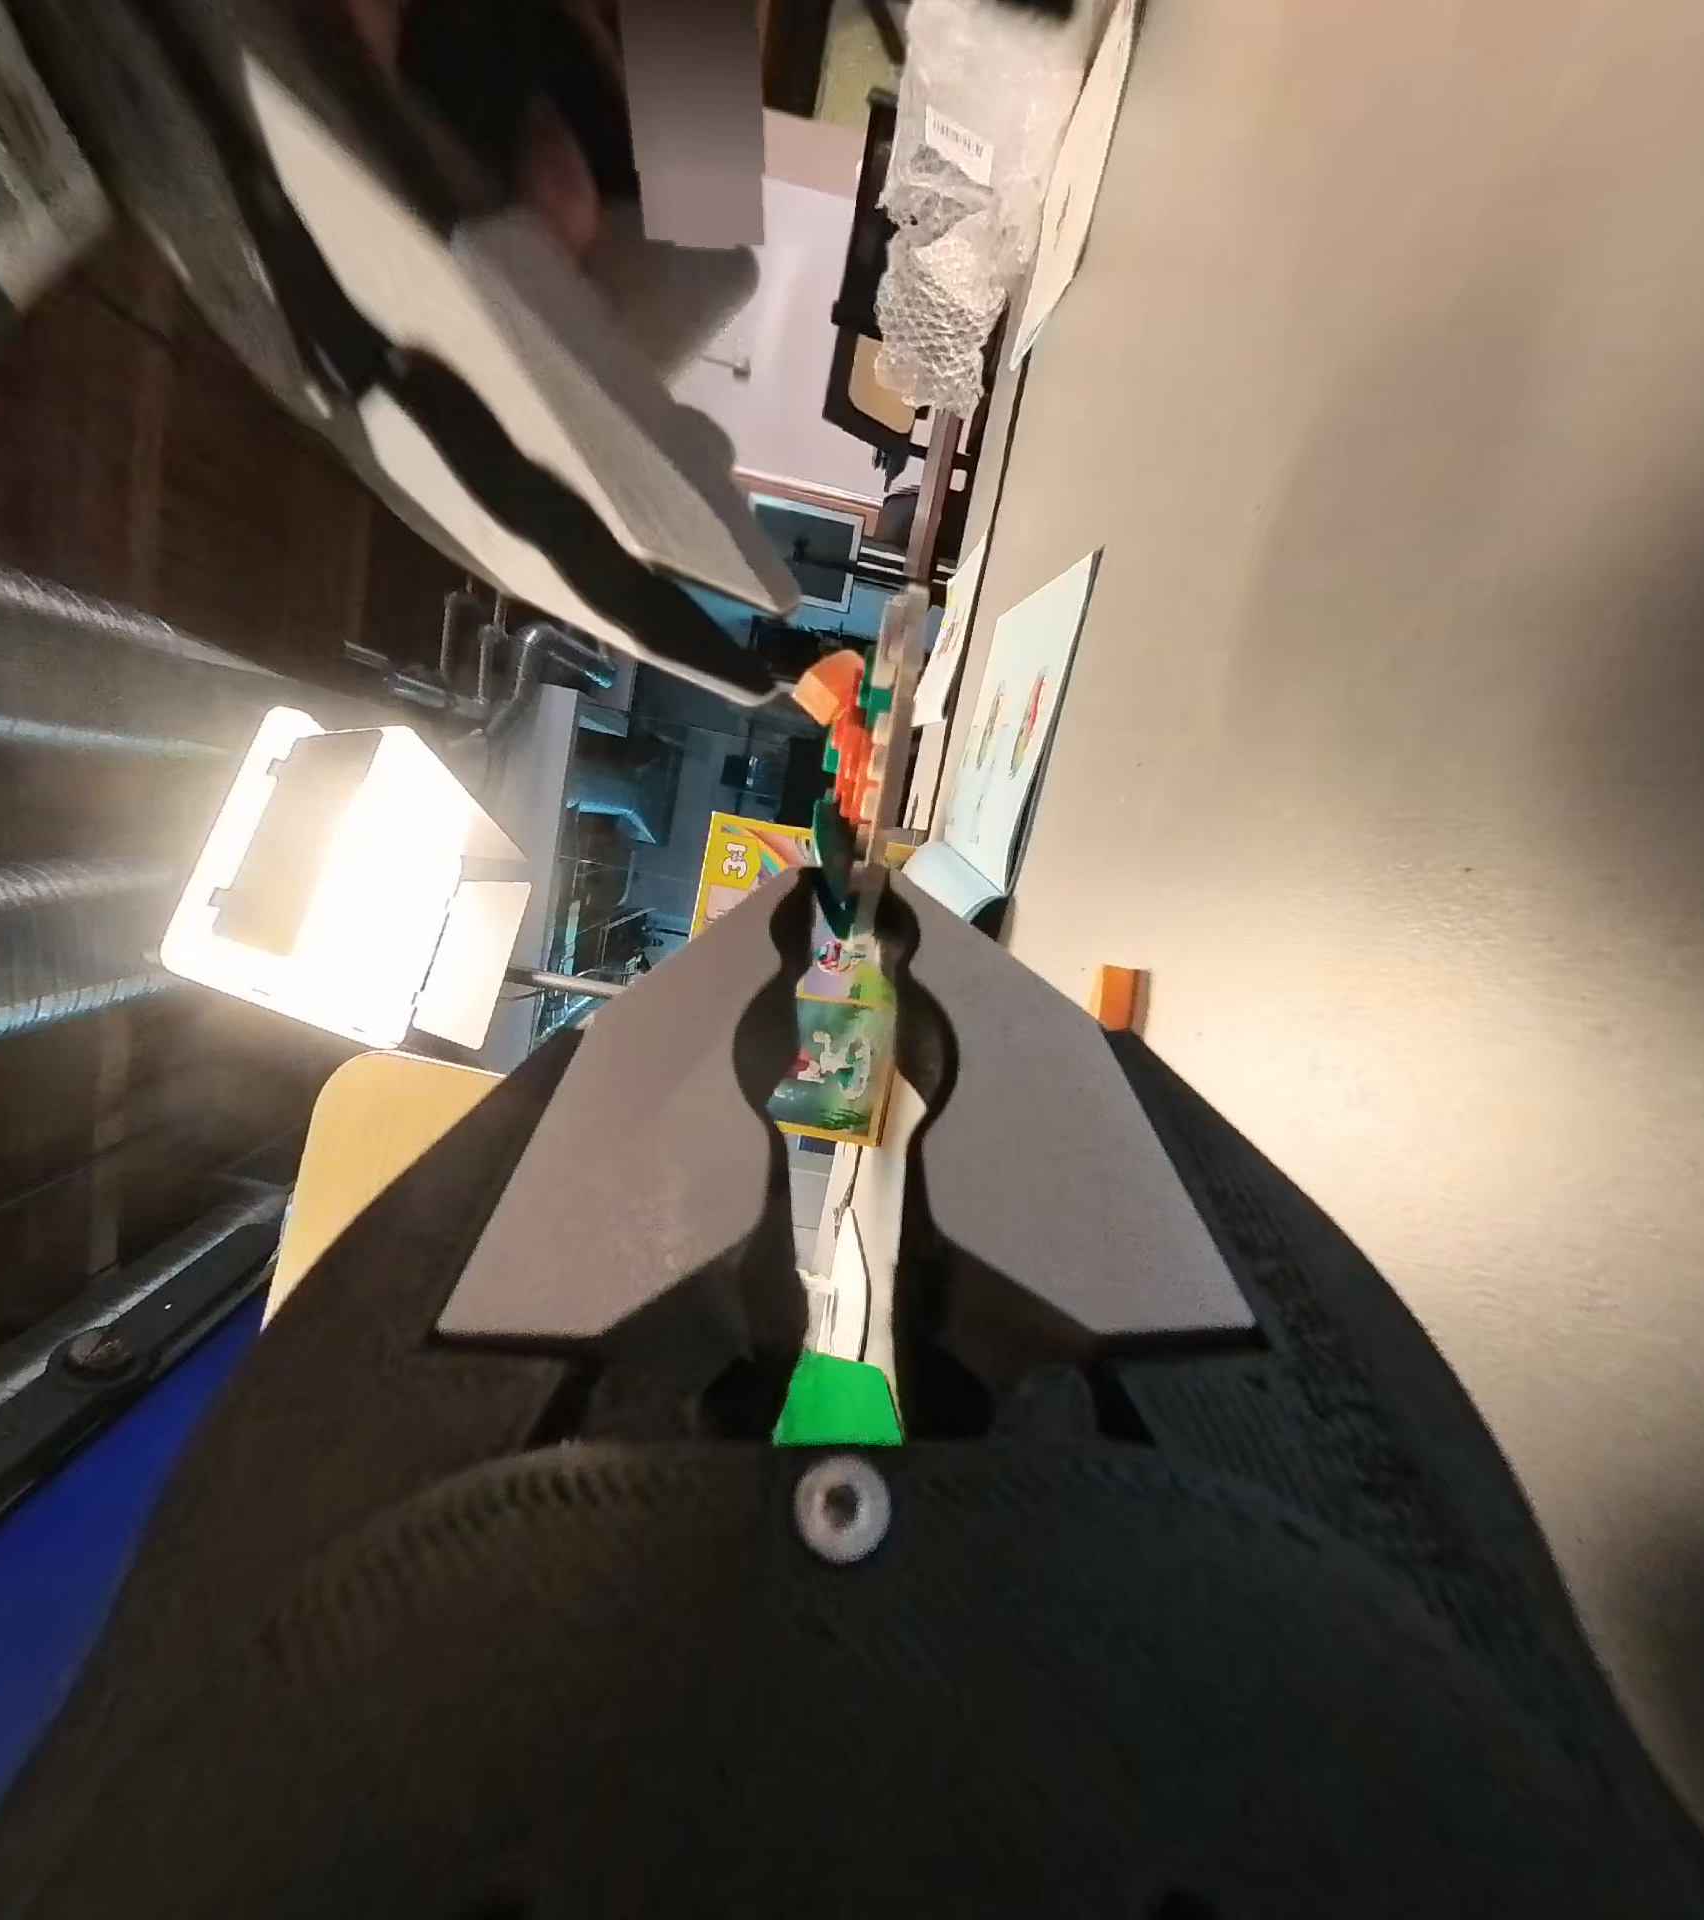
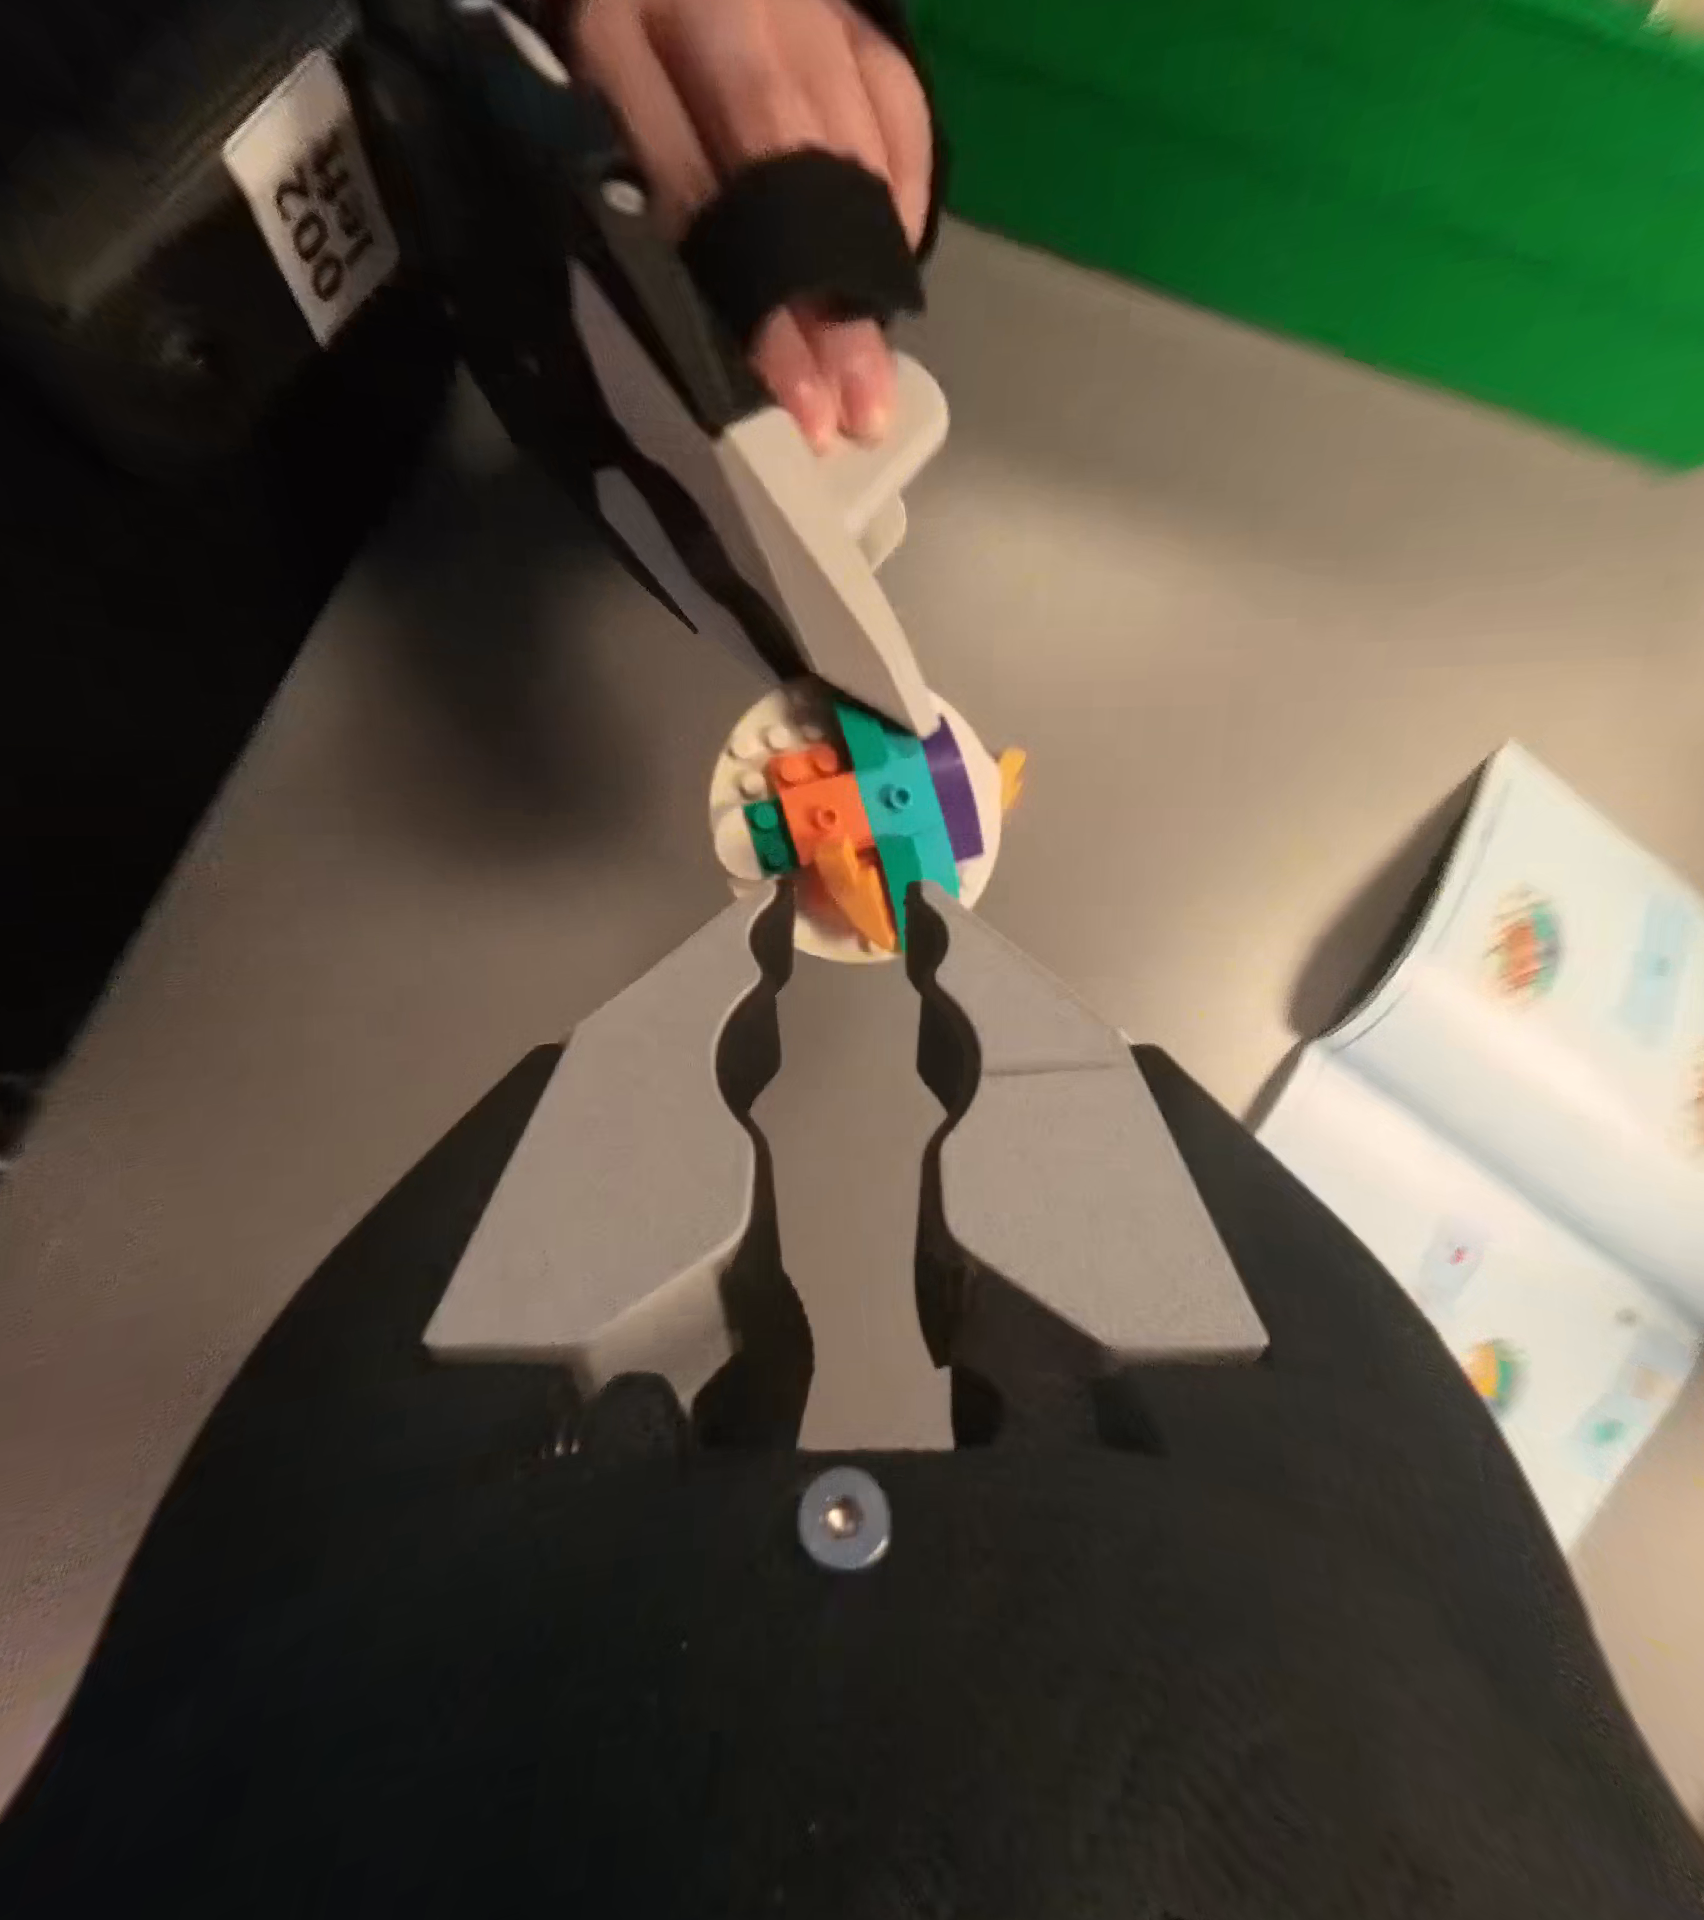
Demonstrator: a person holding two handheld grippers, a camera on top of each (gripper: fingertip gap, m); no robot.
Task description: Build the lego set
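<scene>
The lego model (image 2: pixel 858 810) is a cluster of orange, teal, green and purple bricks on a round white plate (image 2: pixel 749 764). My left gripper (image 1: pixel 850 888) is shut on the plate's edge, which shows edge-on as a grey strip (image 1: pixel 892 717), and holds it above the table. In the right wrist view the left gripper (image 2: pixel 895 707) comes in from above, held by a hand (image 2: pixel 796 125). My right gripper (image 2: pixel 850 902) is closed around a yellow-orange piece (image 2: pixel 853 883) at the model's near side. It shows blurred in the left wrist view (image 1: pixel 770 681), by the orange bricks (image 1: pixel 827 686).
An open instruction booklet (image 2: pixel 1513 1091) lies on the grey table (image 2: pixel 1243 623) to the right; it also shows in the left wrist view (image 1: pixel 1024 727). A lego box (image 1: pixel 832 1049), a small orange block (image 1: pixel 1123 997), a bubble-wrap bag (image 1: pixel 952 208) and a green object (image 2: pixel 1347 208) are nearby. The gap from one gripper's tips to the other's is roughly 4 centimeters.
</scene>
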